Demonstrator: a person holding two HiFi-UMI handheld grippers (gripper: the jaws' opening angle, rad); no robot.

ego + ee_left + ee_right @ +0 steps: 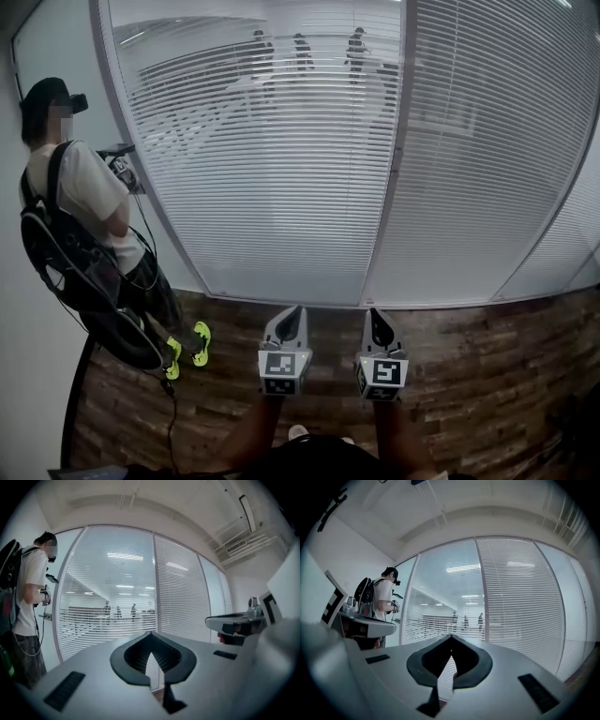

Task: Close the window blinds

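approach step. left gripper (296, 313) and right gripper (375, 315) side by side, well short of the blinds (281, 141), both pinched closed on nothing. blinds part open. next, likely: close in, open jaws, grab whatever tilts them.

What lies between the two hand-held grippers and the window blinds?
Only a strip of bare wooden floor lies before the blinds, as the head view shows.
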